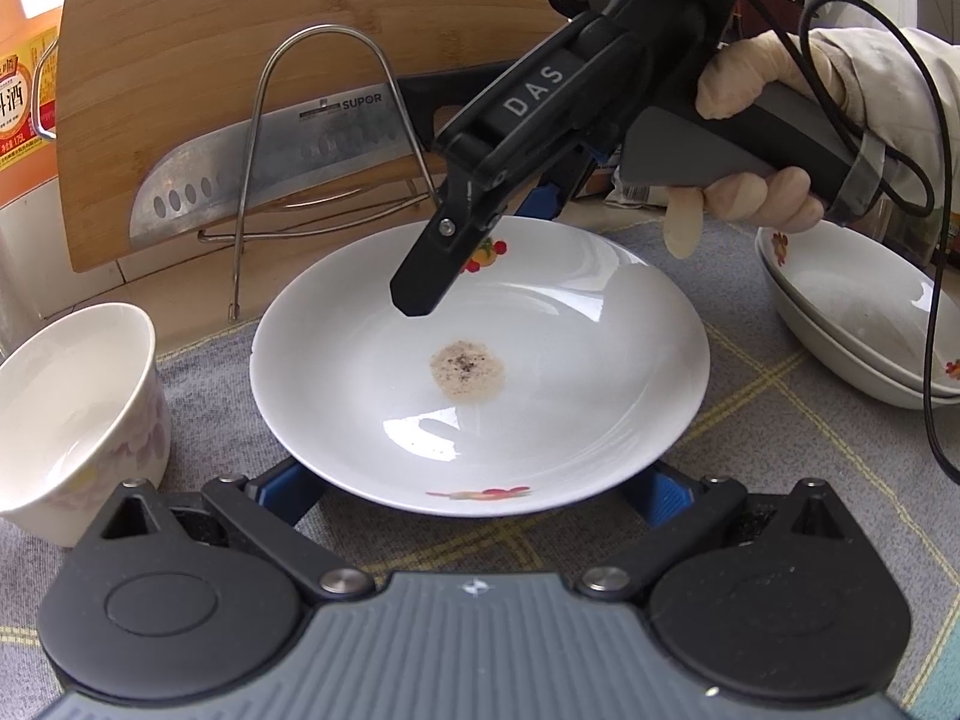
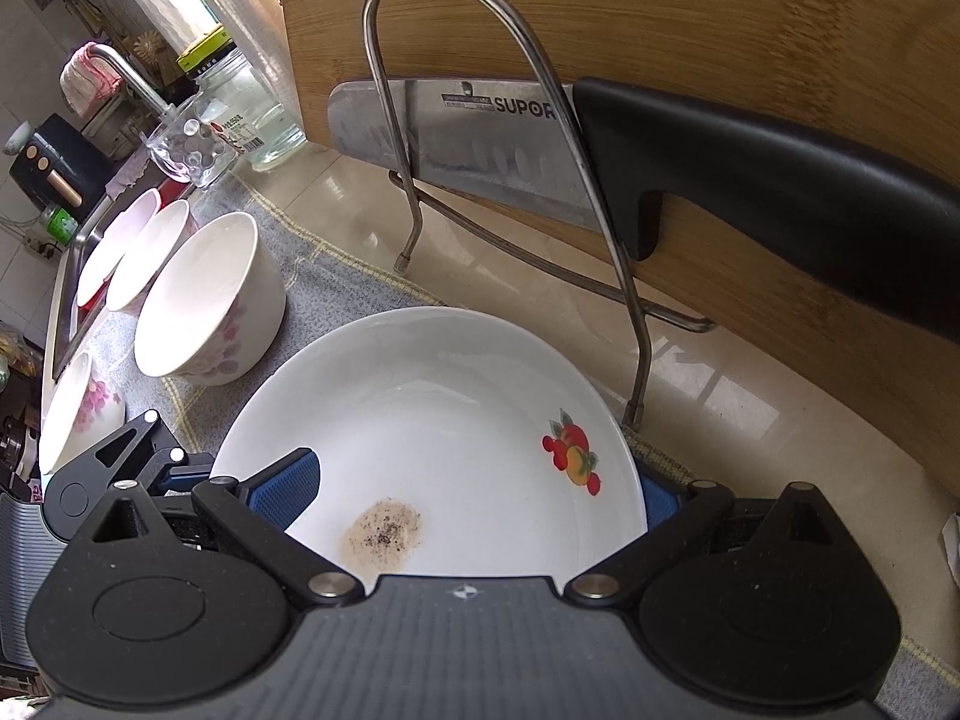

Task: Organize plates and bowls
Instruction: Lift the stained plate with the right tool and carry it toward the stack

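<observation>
A white plate (image 1: 480, 372) with fruit prints and a brown stain in its middle lies on the grey checked cloth (image 1: 780, 420). My left gripper (image 1: 474, 498) is open at its near rim, and the plate hides both blue fingertips. A gloved hand (image 1: 756, 198) holds my right gripper (image 1: 480, 246) open across the far rim. In the right wrist view the same plate (image 2: 444, 420) fills the span of the right gripper (image 2: 474, 492). One blue pad (image 2: 288, 492) lies over the plate, while the other pad (image 2: 657, 498) is behind the rim.
A floral bowl (image 1: 72, 420) stands left of the plate, with more bowls (image 2: 150, 252) beyond it toward the sink (image 2: 66, 300). Stacked plates (image 1: 852, 324) sit at the right. Behind are a wire rack (image 1: 324, 120), a cleaver (image 2: 468, 132) and a wooden cutting board (image 1: 240, 18).
</observation>
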Tool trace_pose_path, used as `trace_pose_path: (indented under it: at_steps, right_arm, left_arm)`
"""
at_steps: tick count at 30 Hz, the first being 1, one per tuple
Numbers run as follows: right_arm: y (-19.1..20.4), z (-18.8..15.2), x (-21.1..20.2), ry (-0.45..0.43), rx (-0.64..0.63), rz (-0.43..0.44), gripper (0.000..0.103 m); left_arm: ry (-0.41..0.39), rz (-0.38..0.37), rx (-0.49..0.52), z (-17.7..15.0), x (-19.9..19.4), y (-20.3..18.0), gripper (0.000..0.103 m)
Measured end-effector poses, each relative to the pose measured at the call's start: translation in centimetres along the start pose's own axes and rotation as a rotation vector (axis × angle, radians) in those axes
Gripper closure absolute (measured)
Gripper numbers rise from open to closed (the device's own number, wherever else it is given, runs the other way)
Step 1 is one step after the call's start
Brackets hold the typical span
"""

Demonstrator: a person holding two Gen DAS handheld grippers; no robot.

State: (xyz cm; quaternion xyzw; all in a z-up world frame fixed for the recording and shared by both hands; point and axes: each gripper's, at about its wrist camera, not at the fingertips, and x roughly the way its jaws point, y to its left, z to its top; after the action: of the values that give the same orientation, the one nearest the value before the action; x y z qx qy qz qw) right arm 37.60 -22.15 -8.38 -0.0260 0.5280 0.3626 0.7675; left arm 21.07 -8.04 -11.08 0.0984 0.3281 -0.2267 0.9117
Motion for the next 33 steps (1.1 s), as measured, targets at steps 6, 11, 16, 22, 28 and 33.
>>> trace_pose_path:
  at_steps: [6, 11, 16, 22, 28, 33]
  right_arm:
    - [0.5, -0.2, 0.1, 0.013, -0.023, -0.013, 0.000]
    - [0.1, 0.1, 0.1, 0.005, -0.018, -0.005, 0.000]
    - [0.2, 0.2, 0.2, 0.002, -0.022, -0.008, 0.000]
    - [0.3, -0.1, 0.1, 0.005, -0.020, -0.001, 0.000]
    - [0.9, -0.7, -0.4, 0.007, -0.018, 0.001, 0.000]
    - [1.8, -1.3, -1.2, 0.001, -0.022, -0.001, 0.000]
  left_arm:
    - [0.003, -0.003, 0.002, 0.1, 0.1, 0.2, 0.000]
    - [-0.007, -0.010, 0.003, -0.1, 0.1, 0.3, 0.000]
    - [-0.011, -0.003, 0.008, -0.2, 0.1, 0.3, 0.000]
    - [-0.002, 0.001, 0.023, -0.1, -0.1, 0.3, 0.000]
    - [0.009, 0.008, 0.047, 0.1, -0.7, -0.4, 0.001]
    - [0.006, -0.002, 0.053, 0.3, -1.9, -0.7, 0.001]
